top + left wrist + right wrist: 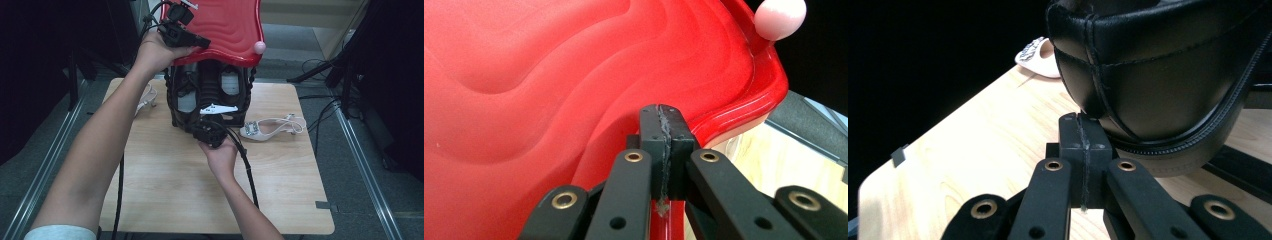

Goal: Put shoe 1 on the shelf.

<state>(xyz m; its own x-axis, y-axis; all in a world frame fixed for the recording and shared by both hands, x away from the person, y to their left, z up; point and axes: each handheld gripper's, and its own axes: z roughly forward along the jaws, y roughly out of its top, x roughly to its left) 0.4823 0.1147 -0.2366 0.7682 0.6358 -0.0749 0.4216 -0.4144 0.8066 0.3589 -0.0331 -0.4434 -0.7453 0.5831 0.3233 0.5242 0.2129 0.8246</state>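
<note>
Roughly mid-handling, as we read it. The red wavy top (225, 25) sits over the black leather body (210, 90) at the far-middle of the worktop (175, 190), and both grippers are on it.

- Left gripper (202, 42): up at the near-left edge of the red top. In the left gripper view the jaws (666, 125) are fully closed, pads meeting, tips against the red rim (524, 75). We can't tell whether any red edge is actually pinched.
- Right gripper (207, 120): low at the front of the black body. The right gripper view shows its jaws (1082, 130) closed too, tips touching the bottom seam of the stitched black leather (1158, 65), nothing between the pads.
- Pink knob (259, 47) sits on the right rim of the red top.

Done so far: both hands placed, one high, one low. Left to do: whatever shift or opening is intended, since neither grip looks secure. It reads as steadying or pushing, not a lift.

Surface and room:
- Light wood worktop, mostly bare on the near side.
- Pale sandal with sparkly buckle (270, 127) lies just right of the black body; a second pale sandal (147, 100) lies at its left, partly behind the left forearm.
- Grey carpet floor, metal rails (365, 165) on both sides, loose cables and stand legs (320, 75) at far right. Surroundings are dark.
</note>
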